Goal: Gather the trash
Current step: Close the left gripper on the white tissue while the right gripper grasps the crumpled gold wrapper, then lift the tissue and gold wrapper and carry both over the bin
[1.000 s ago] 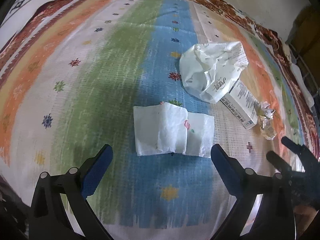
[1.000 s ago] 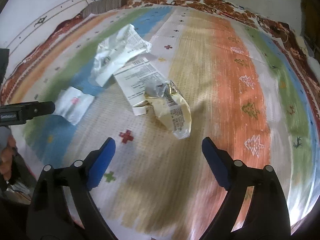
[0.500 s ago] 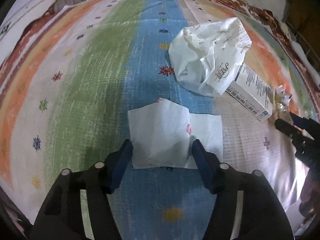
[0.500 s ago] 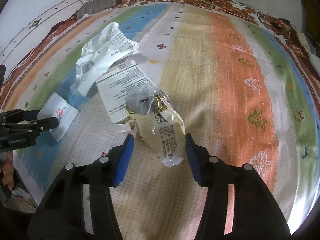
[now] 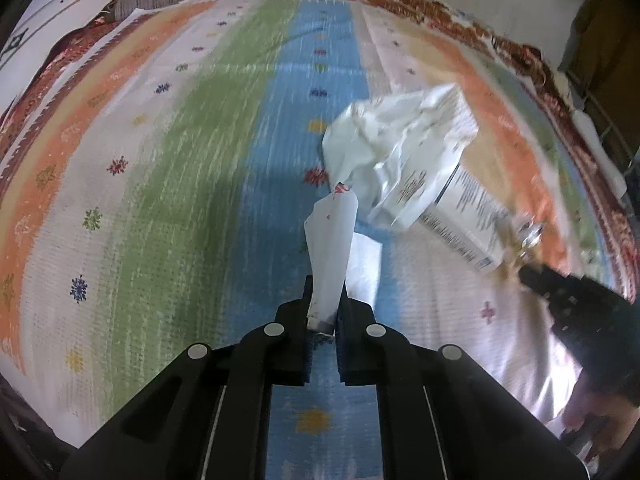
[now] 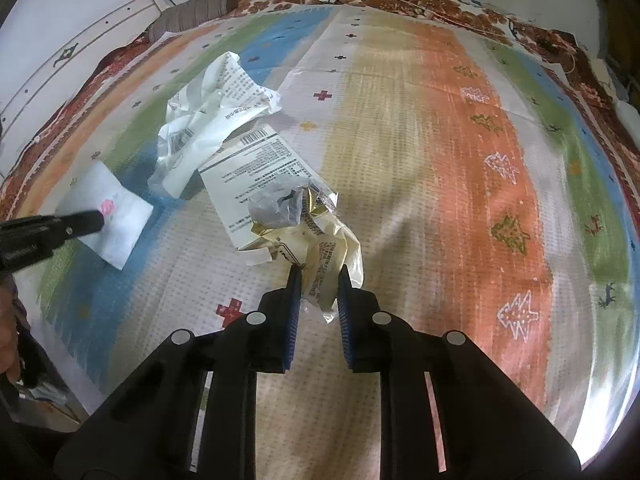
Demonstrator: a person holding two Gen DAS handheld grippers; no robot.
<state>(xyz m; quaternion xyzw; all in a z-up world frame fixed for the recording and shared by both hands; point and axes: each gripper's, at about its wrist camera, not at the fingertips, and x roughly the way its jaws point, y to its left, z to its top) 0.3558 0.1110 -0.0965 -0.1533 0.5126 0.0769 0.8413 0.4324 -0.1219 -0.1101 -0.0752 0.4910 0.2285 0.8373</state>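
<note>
White tissue (image 5: 330, 248) sits pinched between the left gripper (image 5: 323, 308) jaws, bunched upright off the striped rug (image 5: 168, 208). Over on the right gripper (image 6: 318, 292), the jaws are closing around the tail of a yellow wrapper (image 6: 320, 248), which lies on the rug just against a flat printed box (image 6: 256, 168) and near a crumpled white bag (image 6: 208, 112).

A white napkin (image 5: 330, 248) is pinched upright by the left gripper (image 5: 323, 312); a crumpled white bag (image 5: 396, 156) is seen just beyond.
</note>
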